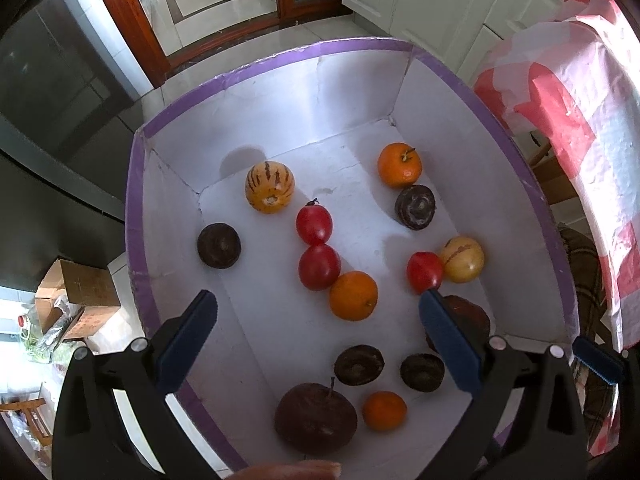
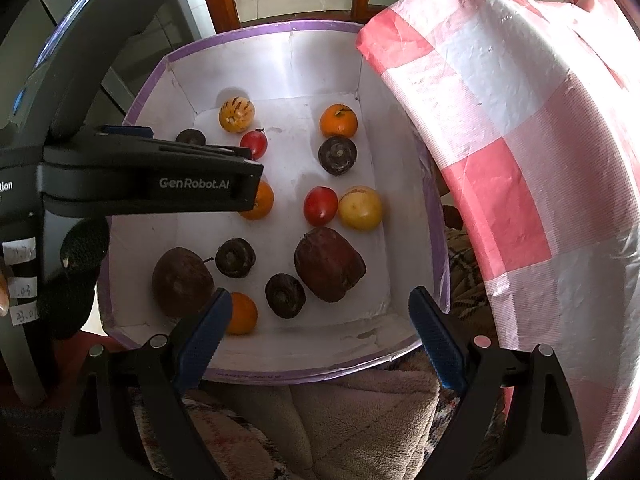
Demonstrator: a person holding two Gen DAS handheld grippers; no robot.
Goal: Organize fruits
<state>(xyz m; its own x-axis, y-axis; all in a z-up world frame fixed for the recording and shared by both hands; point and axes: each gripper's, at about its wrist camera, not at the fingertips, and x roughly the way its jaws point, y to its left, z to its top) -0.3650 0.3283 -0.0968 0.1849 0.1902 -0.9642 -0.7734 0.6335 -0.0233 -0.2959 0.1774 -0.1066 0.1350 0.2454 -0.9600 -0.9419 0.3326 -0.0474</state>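
I hold my left gripper [image 1: 318, 312] spread wide and empty above the white box [image 1: 136, 216] with the purple rim. An orange [image 1: 353, 295] on the box floor shows between its fingers, with two red tomatoes [image 1: 319, 267] touching each other just beyond it. My right gripper [image 2: 320, 312] is also spread and holds nothing, over the box's near wall. A dark round fruit [image 2: 285, 295] lies between its fingers, a large dark red fruit [image 2: 329, 264] just beyond. A pink checked cloth [image 2: 520, 140] lies right of the box.
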